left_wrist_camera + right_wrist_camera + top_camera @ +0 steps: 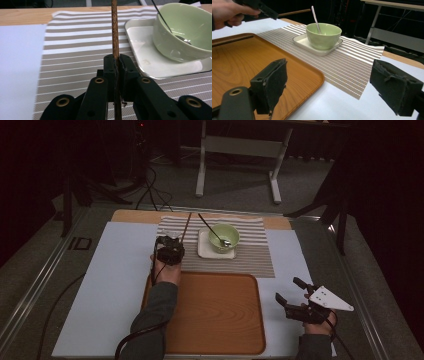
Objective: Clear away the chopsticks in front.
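The left gripper (117, 63) has its jaws clamped tight on a brown wooden chopstick (114, 30), which runs straight ahead over the striped placemat (75, 50). The right gripper (329, 85) gapes wide, holding nothing.

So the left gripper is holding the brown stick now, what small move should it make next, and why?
Probably lift the stick a little and carry it back toward the wooden tray. The left gripper is shut on it above the striped mat, just beside the white dish with the green bowl. The tray lies close behind, and the right gripper waits open.
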Demonstrator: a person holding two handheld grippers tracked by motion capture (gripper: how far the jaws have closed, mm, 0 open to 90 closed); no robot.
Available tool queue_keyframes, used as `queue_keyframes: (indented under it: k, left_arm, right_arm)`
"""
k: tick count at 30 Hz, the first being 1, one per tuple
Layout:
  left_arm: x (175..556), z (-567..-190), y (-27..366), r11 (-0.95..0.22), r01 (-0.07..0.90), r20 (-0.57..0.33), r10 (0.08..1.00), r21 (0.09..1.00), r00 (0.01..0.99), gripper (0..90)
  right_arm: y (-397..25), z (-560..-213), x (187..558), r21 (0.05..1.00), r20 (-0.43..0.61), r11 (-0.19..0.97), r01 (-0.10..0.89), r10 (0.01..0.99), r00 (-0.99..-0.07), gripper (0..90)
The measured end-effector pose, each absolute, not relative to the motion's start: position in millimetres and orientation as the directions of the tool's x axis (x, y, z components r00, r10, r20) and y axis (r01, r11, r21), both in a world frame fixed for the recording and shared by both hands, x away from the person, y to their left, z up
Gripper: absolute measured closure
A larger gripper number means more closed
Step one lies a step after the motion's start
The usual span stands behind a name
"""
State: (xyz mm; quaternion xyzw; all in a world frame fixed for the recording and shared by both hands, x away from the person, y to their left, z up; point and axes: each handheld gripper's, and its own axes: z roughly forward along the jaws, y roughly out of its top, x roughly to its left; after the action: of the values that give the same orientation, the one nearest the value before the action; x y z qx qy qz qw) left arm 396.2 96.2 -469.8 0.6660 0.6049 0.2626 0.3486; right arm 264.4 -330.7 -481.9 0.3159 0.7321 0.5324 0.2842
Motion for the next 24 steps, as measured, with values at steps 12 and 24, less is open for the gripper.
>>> queue_keyframes:
  k: [12,24]
  left_arm:
    - [370.7,-464.5,111.3,-0.007,0.611,-0.061,0.994,0.792,0.09,85.6]
    - [347.9,-461.0,124.7,0.042,0.601,-0.094,0.994,0.798,0.057,85.7]
  right_arm:
    - [-329.8,-481.9,264.8,0.959,-0.079,0.233,0.16,0.764,-0.64,13.9]
    - [-329.2,-482.0,265.3,0.959,-0.079,0.233,0.158,0.762,-0.643,13.9]
